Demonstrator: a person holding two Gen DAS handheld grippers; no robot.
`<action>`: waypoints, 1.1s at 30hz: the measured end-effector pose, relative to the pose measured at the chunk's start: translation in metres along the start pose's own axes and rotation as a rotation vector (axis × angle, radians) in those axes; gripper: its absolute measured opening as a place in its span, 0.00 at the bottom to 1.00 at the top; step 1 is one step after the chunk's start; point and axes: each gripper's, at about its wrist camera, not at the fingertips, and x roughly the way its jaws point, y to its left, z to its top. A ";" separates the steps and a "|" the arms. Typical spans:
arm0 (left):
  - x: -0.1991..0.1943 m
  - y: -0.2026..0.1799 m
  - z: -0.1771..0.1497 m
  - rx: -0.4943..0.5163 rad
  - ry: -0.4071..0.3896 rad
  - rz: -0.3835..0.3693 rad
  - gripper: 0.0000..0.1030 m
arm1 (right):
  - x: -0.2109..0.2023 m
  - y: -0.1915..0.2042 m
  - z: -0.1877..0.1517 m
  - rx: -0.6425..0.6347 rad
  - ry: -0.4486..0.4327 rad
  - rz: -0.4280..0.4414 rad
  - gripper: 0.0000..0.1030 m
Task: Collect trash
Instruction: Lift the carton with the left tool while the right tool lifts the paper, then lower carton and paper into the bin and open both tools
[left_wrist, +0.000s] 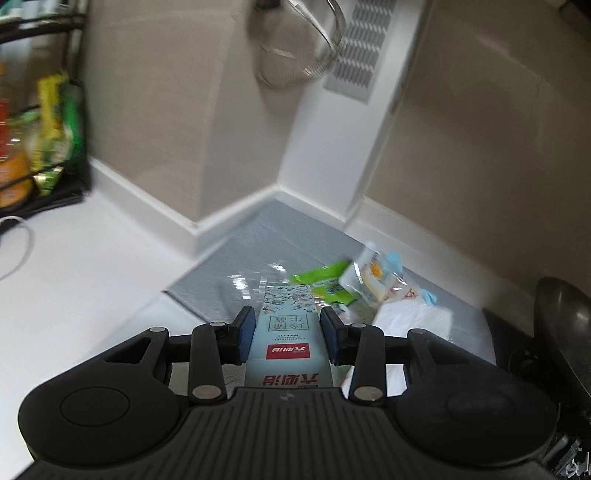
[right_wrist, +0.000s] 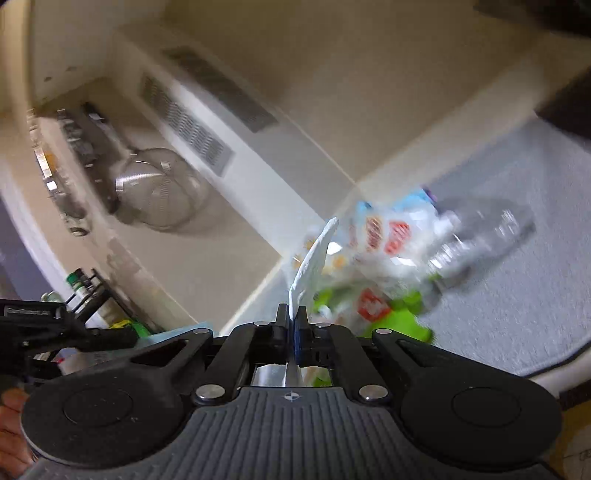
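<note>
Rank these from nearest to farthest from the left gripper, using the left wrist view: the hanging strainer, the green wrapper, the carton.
1. Carton: held between the left gripper fingers.
2. Green wrapper: just ahead, slightly right, on the grey mat.
3. Hanging strainer: farthest, high on the wall.

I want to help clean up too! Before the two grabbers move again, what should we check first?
1. Left gripper has the pale blue box between its pads: ok, the box sits squarely between them.
2. Right gripper is shut on the white tissue: ok, only a thin edge is pinched.
3. Tissue grip is firm enough to carry: cannot tell.
4. More trash waits on the grey mat: ok, green wrapper, snack packet and clear plastic bottle lie there.
5. Somewhere to drop the trash: cannot tell, no bin or bag in view.
6. Sharp view: not ok, the right wrist picture is blurred.
</note>
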 end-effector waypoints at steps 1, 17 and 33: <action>-0.011 0.006 -0.002 -0.007 -0.007 0.007 0.42 | -0.004 0.005 0.000 -0.038 -0.024 0.021 0.03; -0.133 0.070 -0.109 0.014 -0.003 0.081 0.42 | -0.134 0.101 -0.025 -0.283 0.104 0.204 0.03; -0.084 0.100 -0.286 0.070 0.354 0.123 0.42 | -0.171 0.072 -0.170 -0.382 0.597 0.005 0.03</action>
